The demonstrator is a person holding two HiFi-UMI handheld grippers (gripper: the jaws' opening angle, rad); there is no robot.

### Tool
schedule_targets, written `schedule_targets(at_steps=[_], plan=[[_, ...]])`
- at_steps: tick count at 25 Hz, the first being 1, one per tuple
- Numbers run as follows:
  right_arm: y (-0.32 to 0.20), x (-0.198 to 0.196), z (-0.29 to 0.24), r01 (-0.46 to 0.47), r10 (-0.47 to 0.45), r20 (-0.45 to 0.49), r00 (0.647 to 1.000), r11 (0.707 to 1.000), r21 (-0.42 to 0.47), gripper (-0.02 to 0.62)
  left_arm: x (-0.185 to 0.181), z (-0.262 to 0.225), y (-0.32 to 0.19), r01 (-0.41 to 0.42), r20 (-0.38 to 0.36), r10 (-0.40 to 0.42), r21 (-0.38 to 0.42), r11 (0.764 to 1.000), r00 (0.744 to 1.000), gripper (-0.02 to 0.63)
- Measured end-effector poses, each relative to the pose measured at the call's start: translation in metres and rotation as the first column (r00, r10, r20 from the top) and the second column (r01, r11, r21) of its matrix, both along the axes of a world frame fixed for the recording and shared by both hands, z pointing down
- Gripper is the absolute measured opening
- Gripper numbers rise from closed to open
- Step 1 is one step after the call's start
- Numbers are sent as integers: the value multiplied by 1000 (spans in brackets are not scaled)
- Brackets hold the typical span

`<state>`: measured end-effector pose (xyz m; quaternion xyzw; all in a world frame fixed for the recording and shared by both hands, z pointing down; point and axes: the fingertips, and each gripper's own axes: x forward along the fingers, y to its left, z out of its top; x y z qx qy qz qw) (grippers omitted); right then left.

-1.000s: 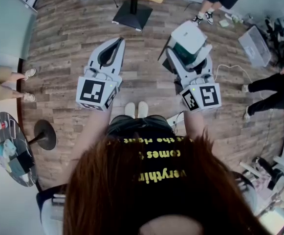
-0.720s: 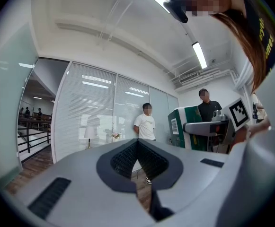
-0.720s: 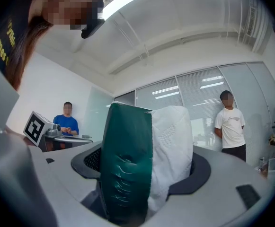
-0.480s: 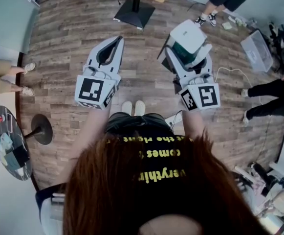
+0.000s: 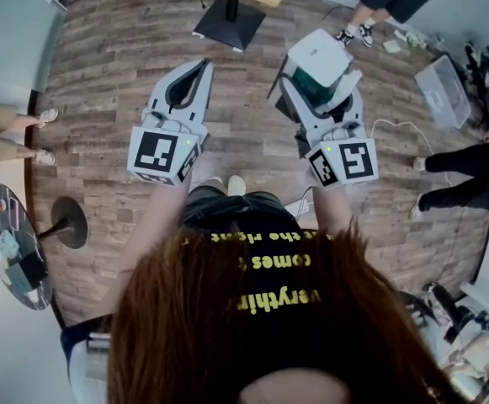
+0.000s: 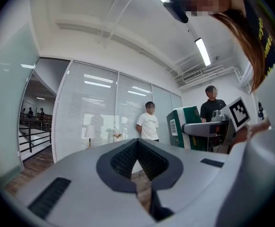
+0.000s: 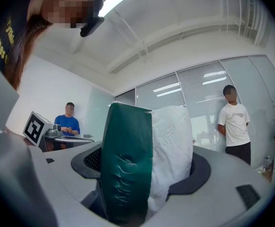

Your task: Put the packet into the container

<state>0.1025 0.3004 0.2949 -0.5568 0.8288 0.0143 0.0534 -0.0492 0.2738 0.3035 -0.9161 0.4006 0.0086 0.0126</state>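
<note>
Shifted slightly over floor [image 5: 101, 74], right gripper [image 5: 318, 84] pinches packet [image 5: 318, 53]; left gripper [image 5: 203, 67] pressed together.

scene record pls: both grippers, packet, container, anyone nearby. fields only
left gripper: jaws together, nothing between them
right gripper: jaws closed on the packet
packet: green and white, held up over the wood floor
container: none confirmed; a clear bin sits on the floor at far right
nearby: person in white shirt standing, others around
task state: packet not yet in any container
</note>
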Motion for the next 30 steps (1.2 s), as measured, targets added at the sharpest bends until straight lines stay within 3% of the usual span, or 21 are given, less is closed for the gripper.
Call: schedule_targets(at_steps=[12, 30], plan=[[-48, 5, 3, -21, 21, 16, 1000, 1000, 0, 385, 1, 5, -49, -7, 0, 7, -7, 1000, 1000, -3], [-190, -35, -9, -79, 79, 6, 997, 996, 26, 385, -39, -1, -201, -59, -30, 59, 19, 998, 998, -3]])
